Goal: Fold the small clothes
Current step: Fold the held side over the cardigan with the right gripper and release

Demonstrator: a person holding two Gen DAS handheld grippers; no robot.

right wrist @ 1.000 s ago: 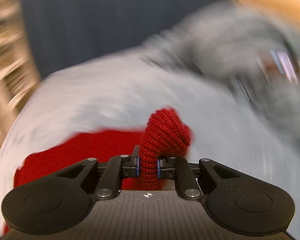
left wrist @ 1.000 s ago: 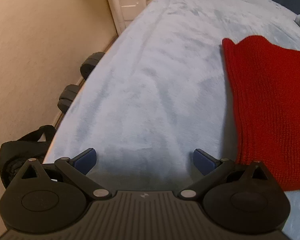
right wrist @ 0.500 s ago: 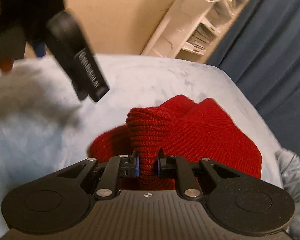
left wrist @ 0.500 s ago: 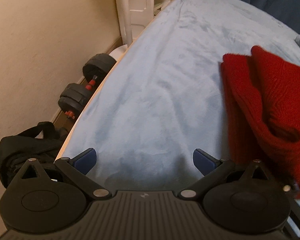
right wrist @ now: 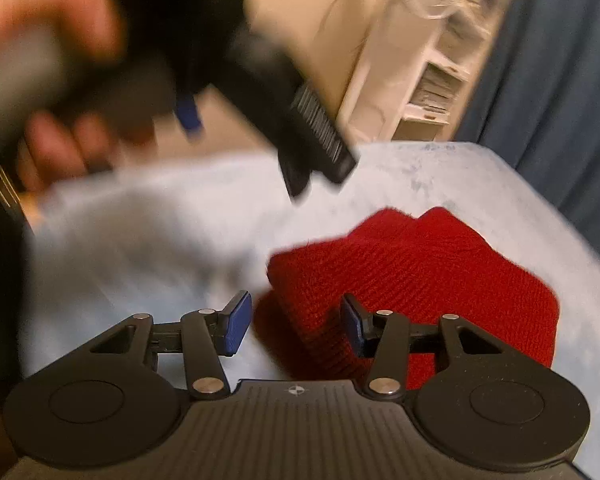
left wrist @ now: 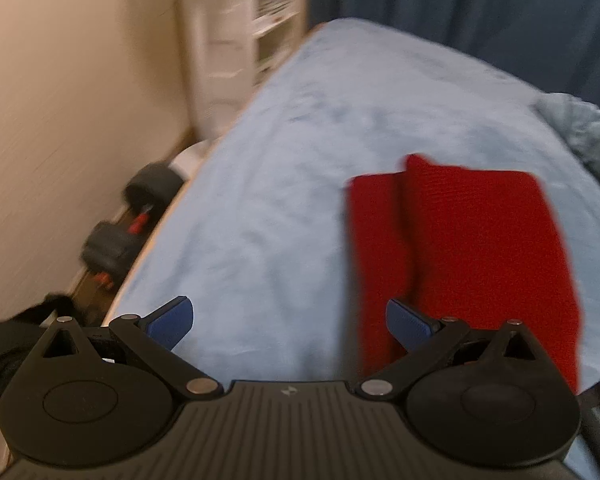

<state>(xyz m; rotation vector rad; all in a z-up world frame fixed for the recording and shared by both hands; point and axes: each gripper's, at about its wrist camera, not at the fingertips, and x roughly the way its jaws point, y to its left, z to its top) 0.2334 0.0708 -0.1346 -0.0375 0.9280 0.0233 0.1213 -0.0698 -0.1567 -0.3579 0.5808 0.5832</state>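
Knitwear, a red garment point(right wrist: 416, 280), lies on the blue bed point(left wrist: 284, 184), doubled over with one layer lapped on the other, so a fold looks done; whether another is needed I cannot tell. Right hand-held gripper point(right wrist: 296, 322) hangs just over the garment's near edge, jaws parted, gripping nothing. Left hand-held gripper point(left wrist: 290, 322) hovers at the garment's left side, spread wide and empty. Dumbbells point(left wrist: 128, 216) sit on the floor left of the bed.

text: none legible | left gripper point(right wrist: 320, 136) side print: blurred, unreadable | gripper bodies: small emblem only, no lettering
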